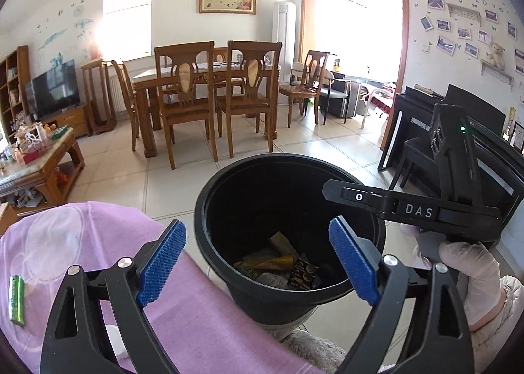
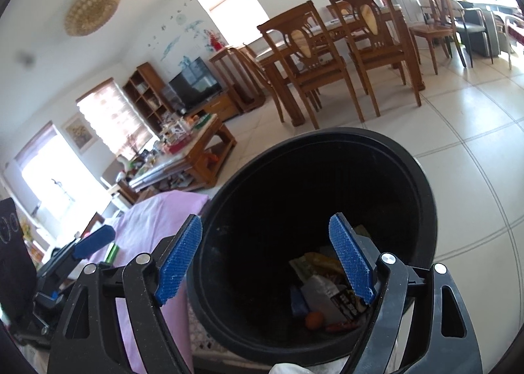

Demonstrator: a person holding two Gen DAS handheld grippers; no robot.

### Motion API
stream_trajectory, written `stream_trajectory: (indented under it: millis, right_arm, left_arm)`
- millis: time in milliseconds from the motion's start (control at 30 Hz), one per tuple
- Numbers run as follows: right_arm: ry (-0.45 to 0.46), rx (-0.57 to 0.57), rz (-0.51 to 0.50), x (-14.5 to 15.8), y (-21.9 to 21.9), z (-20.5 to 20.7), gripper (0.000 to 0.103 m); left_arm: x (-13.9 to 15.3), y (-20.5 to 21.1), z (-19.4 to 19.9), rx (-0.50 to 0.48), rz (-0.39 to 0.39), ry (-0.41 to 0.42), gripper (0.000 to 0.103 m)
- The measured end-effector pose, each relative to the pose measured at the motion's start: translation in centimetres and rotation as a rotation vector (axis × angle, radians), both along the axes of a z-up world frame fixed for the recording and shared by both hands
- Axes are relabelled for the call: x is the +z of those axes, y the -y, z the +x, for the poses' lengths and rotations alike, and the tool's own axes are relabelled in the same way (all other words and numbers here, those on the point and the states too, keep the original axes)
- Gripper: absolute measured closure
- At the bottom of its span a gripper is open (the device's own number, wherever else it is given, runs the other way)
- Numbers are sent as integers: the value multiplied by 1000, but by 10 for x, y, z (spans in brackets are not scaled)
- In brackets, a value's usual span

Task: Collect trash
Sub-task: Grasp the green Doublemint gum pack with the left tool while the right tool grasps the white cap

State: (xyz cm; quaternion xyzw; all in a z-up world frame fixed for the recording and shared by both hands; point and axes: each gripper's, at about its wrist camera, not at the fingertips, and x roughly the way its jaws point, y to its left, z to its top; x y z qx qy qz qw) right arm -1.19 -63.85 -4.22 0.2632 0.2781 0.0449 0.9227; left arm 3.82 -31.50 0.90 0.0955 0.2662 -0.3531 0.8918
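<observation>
A black round trash bin stands on the floor beside a pink cloth. Wrappers and packets lie at its bottom. My left gripper hovers over the bin's near rim, open, nothing between its blue pads. My right gripper also hangs over the bin, open and empty; in the left wrist view its black body sits at the right, held by a gloved hand. A green battery lies on the pink cloth to the left.
A wooden dining table with several chairs stands across the tiled floor. A cluttered low wooden table is at the left, a black piano and stool at the right. A TV stands by the wall.
</observation>
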Motion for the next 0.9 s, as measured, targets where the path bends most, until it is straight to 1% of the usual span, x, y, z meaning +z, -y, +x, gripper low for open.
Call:
stream_trajectory:
  millis: [100, 333, 500, 633, 700, 800, 900]
  right_arm:
    - [7, 49, -16, 9, -28, 8, 20]
    - [1, 182, -62, 21, -113, 31, 20]
    - [-14, 262, -84, 22, -169, 48, 20]
    - [-25, 314, -107, 21, -204, 61, 20]
    - [-32, 338, -128, 18, -220, 64, 20]
    - [-47, 378, -159, 13, -244, 67, 20]
    - [-82, 428, -221, 5, -268, 74, 20]
  left_arm:
    - [1, -25, 3, 45, -20, -18, 14]
    - [-1, -95, 11, 159, -49, -42, 14]
    - [-8, -157, 28, 289, -64, -82, 14]
    - [-15, -207, 40, 395, -75, -106, 14]
    - [-18, -225, 47, 441, -68, -117, 14]
    - [-26, -251, 59, 496, -34, -138, 14]
    - [-34, -269, 74, 539, -2, -179, 14]
